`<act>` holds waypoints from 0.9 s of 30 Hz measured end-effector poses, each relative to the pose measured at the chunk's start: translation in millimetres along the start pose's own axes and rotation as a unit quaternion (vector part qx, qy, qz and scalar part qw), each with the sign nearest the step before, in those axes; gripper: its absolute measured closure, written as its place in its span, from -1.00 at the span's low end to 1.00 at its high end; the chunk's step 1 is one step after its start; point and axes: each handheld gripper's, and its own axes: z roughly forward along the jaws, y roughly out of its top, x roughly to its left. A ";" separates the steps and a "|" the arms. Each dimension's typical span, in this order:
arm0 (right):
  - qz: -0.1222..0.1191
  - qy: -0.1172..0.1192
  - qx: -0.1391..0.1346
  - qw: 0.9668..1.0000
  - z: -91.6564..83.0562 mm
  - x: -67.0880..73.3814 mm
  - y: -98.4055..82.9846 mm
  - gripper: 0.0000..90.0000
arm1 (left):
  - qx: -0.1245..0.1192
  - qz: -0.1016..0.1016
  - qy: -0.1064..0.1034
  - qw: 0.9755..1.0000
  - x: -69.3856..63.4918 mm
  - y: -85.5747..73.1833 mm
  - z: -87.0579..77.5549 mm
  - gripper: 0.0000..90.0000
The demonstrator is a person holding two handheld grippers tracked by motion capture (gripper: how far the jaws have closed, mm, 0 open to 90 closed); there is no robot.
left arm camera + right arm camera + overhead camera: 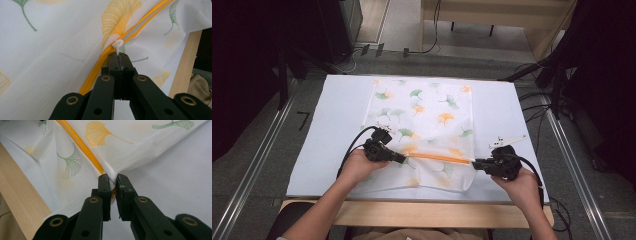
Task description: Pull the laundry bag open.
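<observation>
Your left gripper [119,58] is pinching the little white zipper pull [117,45] tight, right on the orange zipper [439,158] of the leafy mesh bag [427,115]. Your right gripper [113,181] is squeezing the bag's corner where the zipper ends (its jaws are nearly together), and the bag is lying flat on the white table cover [337,125].

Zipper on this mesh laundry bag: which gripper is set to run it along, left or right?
Left. The left gripper is shut on the white zipper pull on the orange zipper. The right gripper clamps the mesh bag at the zipper's far end, likely anchoring it taut.
</observation>
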 end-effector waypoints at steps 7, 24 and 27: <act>-0.001 -0.002 0.000 1.000 -0.2 -0.5 -0.3 0.88 | 0.001 0.000 0.000 1.000 0.5 0.3 0.7 1.00; -0.001 -0.002 0.002 1.000 0.4 -1.0 -0.7 0.88 | 0.002 -0.001 -0.001 1.000 0.2 0.5 0.9 1.00; -0.001 -0.002 0.002 1.000 0.4 -0.7 -0.7 0.88 | 0.002 -0.001 -0.001 1.000 0.2 0.5 0.8 1.00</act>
